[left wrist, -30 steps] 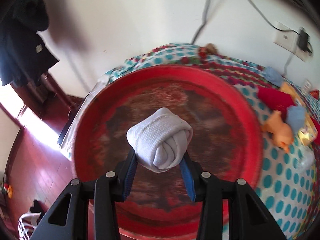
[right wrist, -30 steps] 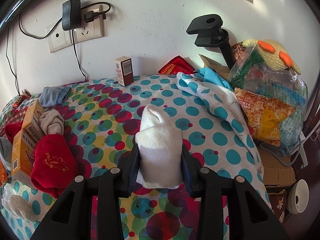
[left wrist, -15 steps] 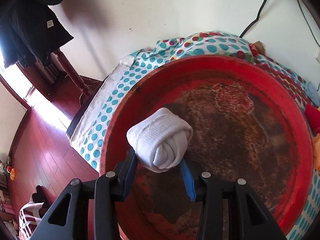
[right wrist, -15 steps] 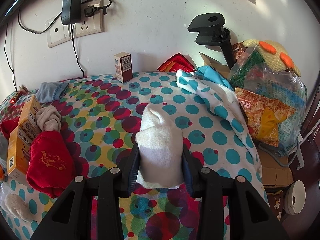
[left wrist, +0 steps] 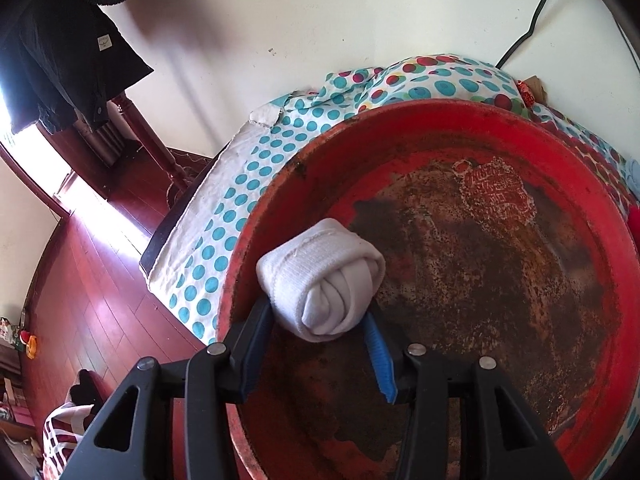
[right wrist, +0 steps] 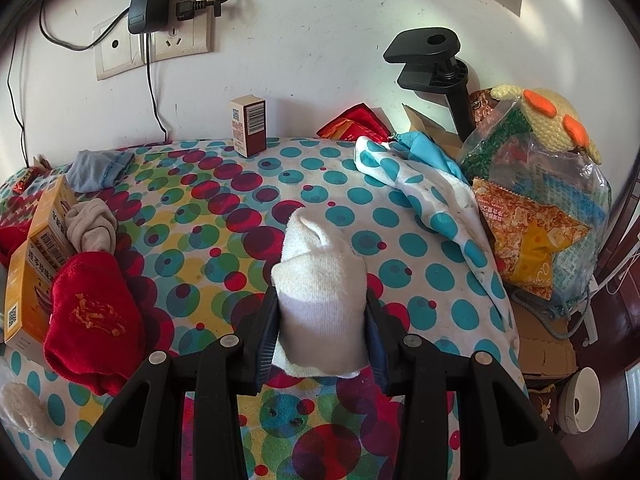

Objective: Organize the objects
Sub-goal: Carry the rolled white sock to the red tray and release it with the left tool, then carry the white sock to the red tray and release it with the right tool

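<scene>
My left gripper (left wrist: 320, 330) has swung over the red basin (left wrist: 616, 280) and its jaws are opening around the rolled white sock (left wrist: 320, 280), so that one's basically dropped in. Right gripper (right wrist: 322, 328) still pinches another white sock (right wrist: 320, 296) above the bench (right wrist: 224, 240).

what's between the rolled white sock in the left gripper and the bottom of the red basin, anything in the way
Nothing visible. The rolled white sock sits between the opening jaws of the left gripper, above the red basin. The worn, rust-coloured floor below it looks bare, with no other item in the basin that this view shows.
</scene>
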`<action>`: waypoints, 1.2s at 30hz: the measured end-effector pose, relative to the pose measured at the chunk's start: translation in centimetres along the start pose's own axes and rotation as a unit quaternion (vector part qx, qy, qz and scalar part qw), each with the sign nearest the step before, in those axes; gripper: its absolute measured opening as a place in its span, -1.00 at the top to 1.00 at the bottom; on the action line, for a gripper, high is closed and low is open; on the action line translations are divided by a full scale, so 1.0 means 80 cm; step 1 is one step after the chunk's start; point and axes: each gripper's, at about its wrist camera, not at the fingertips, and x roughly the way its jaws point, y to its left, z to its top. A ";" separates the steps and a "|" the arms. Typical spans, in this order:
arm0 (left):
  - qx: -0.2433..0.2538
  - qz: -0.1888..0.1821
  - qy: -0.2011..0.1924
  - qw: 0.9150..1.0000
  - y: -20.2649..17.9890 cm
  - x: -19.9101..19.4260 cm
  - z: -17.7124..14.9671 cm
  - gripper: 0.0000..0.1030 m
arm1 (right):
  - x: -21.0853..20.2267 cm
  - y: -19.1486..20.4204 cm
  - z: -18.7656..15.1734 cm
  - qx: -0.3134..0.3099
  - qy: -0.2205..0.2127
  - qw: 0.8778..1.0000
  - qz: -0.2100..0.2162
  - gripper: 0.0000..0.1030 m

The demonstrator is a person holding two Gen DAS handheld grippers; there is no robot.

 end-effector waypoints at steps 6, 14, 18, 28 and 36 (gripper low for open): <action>0.006 -0.011 -0.025 1.000 -0.003 -0.031 -0.004 -0.06 | 0.000 0.001 0.002 -0.001 0.001 1.000 -0.001 0.26; -0.009 -0.051 -0.061 0.997 -0.005 -0.079 -0.020 -0.26 | 0.000 0.002 0.002 -0.009 -0.001 1.000 -0.005 0.25; 0.007 -0.048 -0.075 0.996 -0.011 -0.090 -0.031 -0.41 | 0.000 0.005 0.002 -0.018 -0.002 1.000 -0.014 0.25; -0.019 -0.054 -0.098 0.994 -0.032 -0.103 -0.070 -0.41 | -0.005 0.008 0.001 -0.024 -0.008 1.000 -0.019 0.26; 0.011 -0.029 -0.126 0.991 -0.070 -0.109 -0.089 -0.41 | -0.027 0.008 0.010 -0.027 -0.021 0.999 -0.010 0.28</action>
